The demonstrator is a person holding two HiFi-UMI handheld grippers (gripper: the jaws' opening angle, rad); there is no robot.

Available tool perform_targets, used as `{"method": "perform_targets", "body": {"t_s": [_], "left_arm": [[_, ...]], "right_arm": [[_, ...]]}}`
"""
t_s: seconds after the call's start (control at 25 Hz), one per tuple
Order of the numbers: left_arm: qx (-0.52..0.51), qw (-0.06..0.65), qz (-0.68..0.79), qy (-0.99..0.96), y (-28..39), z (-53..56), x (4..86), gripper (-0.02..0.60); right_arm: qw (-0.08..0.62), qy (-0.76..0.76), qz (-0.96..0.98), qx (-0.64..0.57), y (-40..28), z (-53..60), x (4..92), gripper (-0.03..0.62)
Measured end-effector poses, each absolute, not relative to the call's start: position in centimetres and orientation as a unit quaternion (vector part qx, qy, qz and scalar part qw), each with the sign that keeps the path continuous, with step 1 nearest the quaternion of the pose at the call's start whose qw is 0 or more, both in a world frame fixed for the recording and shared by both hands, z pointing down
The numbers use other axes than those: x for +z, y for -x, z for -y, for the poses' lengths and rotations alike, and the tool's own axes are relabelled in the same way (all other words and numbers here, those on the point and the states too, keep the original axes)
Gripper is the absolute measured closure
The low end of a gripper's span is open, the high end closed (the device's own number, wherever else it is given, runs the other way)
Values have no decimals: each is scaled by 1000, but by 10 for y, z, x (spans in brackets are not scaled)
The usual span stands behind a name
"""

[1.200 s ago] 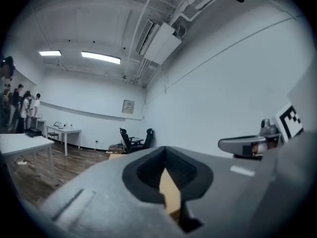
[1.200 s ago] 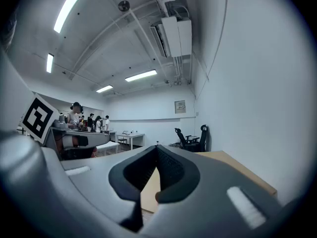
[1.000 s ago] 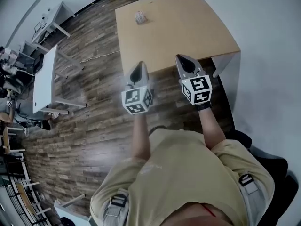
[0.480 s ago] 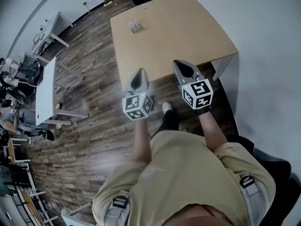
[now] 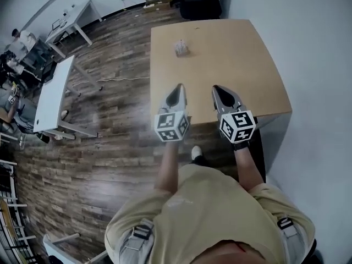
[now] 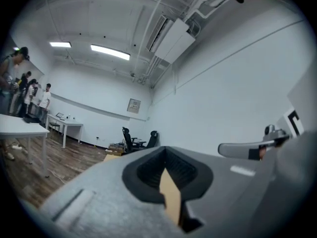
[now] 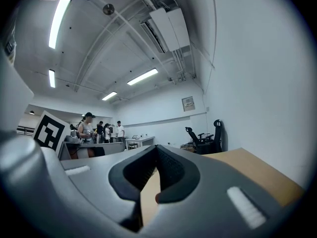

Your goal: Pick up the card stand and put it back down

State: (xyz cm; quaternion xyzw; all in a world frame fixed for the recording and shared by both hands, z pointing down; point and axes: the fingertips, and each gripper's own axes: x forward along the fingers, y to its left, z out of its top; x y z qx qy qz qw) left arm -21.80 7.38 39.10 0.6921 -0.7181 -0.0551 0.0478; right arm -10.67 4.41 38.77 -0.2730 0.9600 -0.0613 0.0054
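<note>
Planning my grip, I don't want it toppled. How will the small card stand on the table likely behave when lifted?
The card stand looks small and pale, perhaps clear plastic, so probably light and rigid. It stands alone on the smooth table, so a sideways nudge may slide or tip it. Too small here to judge slipperiness.

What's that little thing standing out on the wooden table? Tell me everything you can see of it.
That is the card stand, a small pale thing, greyish and perhaps see-through, standing alone on the light brown wooden table. It sits in the far left part of the tabletop, in from the edges. Only the table touches it, and nothing lies near it. In the head view it is too small to tell its parts, its material or whether it holds a card.
</note>
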Motion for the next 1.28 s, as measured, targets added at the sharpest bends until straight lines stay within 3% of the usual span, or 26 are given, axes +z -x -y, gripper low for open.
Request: {"method": "perform_targets", "body": {"t_s": [0.48, 1.0, 1.28], "left_arm": [[-56, 53, 740, -668, 359, 29, 417, 580], [-52, 88, 703, -704, 442, 87, 491, 580], [24, 118, 708, -696, 470, 169, 561, 577]], "right_arm": [[-42, 234, -967, -89, 264, 76, 427, 591], [-89, 234, -959, -131, 332, 165, 489, 591], [-123, 231, -952, -156, 349, 227, 538, 591]]}}
